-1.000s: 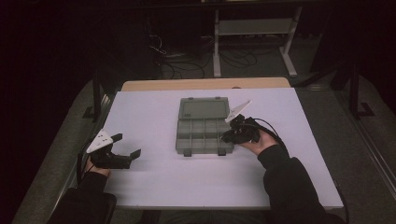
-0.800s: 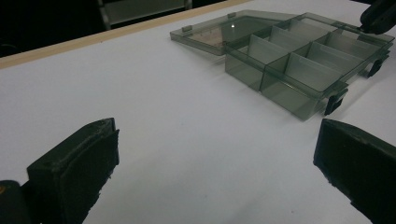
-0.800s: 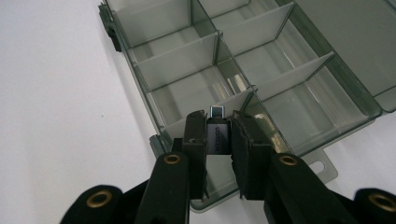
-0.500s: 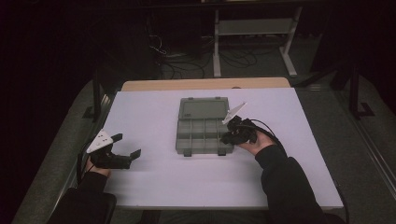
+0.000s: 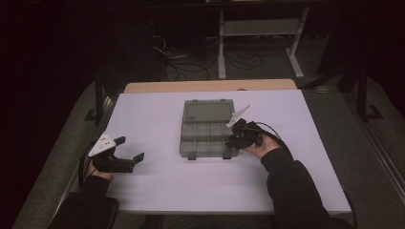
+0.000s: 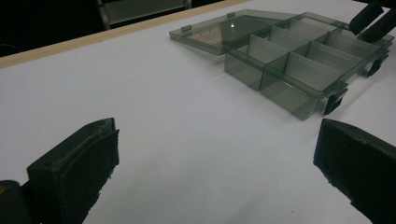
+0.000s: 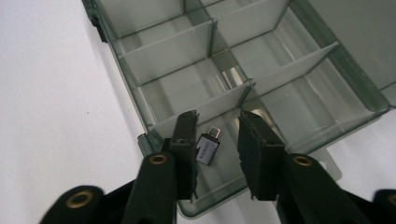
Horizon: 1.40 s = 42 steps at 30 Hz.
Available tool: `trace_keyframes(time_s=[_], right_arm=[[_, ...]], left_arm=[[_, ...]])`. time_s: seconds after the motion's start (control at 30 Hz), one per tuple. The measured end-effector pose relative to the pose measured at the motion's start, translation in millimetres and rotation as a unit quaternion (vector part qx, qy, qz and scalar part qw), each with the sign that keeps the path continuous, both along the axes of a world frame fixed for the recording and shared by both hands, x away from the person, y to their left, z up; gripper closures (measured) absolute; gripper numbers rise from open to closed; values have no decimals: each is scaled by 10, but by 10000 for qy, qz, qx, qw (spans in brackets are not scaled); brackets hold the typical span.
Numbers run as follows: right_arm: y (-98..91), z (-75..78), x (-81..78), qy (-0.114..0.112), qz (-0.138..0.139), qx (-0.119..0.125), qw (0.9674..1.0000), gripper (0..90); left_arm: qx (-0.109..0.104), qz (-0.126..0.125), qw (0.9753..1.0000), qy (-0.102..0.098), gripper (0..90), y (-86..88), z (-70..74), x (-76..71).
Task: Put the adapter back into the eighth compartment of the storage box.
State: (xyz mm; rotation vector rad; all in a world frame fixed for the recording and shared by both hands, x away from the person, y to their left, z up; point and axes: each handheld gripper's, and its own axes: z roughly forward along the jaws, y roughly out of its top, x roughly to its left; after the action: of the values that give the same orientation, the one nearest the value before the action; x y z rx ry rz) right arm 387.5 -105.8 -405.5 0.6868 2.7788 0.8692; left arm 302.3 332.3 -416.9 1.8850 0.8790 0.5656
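two grippers on my feed, both low over the white desk (image 5: pixel 157 186). nearest me the left gripper (image 5: pixel 128 160) sits by the desk's left edge, hand (image 5: pixel 98 168) behind it, grey plate on top, jaws wide apart w/ nothing between them. in the left gripper view its two black pads frame bare desk surface, and the organizer box (image 6: pixel 299 65) lies farther off to the upper right.

right gripper (image 5: pixel 233 141) is at the box's right side near its front corner, held by the right hand (image 5: pixel 260 147), cable looping off behind it. in the right gripper view (image 7: pixel 215 154) the jaws stand partly apart, dipping into the corner compartment at the box's edge. between them lies a small adapter (image 7: pixel 208 148), dark body w/ a short metal plug end, flat on the compartment floor. its body is right by the left pad; can't tell if they touch. the other pad is clear of it, so not clamped.

the box (image 5: pixel 206 137) is smoky transparent plastic w/ divider walls making two rows of compartments; the rest look bare. its lid (image 5: pixel 208 111) is folded open flat on the desk on the far side. beyond the desk's far edge, a wood strip, then dark floor w/ cables (image 5: pixel 176 67) and a pale metal frame (image 5: pixel 258 28).
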Motion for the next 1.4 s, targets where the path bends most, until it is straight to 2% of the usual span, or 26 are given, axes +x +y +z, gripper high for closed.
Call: trace_keyframes(time_s=[0.13, 0.2, 0.3, 0.37, 0.57, 0.8, 0.93, 1.4], right_arm=[[-14, 11, 0, -19, -43, 36, 10000, 632], [-47, 40, -1, 21, -198, 126, 9997, 489], [-61, 53, -7, 1, -240, 145, 9996, 438], [-82, 76, -14, -51, -332, 182, 9993, 340], [-135, 128, -27, -94, -519, 314, 9981, 191], [-209, 179, -79, -119, -586, 476, 9971, 109], [-255, 202, -113, -186, -694, 583, 9957, 2], [-436, 244, -203, -336, -884, 834, 9920, 0]], left_arm=[[0, 2, 10000, 1, 0, 0, 0, 0], [1, 2, 10000, 1, 0, 0, 0, 0], [2, 3, 10000, 1, 0, -1, 0, -2], [2, 4, 10000, 1, 0, 0, 0, -2], [8, 5, 10000, 3, 0, -1, 0, -1], [7, 4, 10000, 4, 0, -1, 0, 0], [3, 7, 10000, 7, 0, -1, -1, 1], [4, 7, 10000, 19, 0, -2, -3, 5]])
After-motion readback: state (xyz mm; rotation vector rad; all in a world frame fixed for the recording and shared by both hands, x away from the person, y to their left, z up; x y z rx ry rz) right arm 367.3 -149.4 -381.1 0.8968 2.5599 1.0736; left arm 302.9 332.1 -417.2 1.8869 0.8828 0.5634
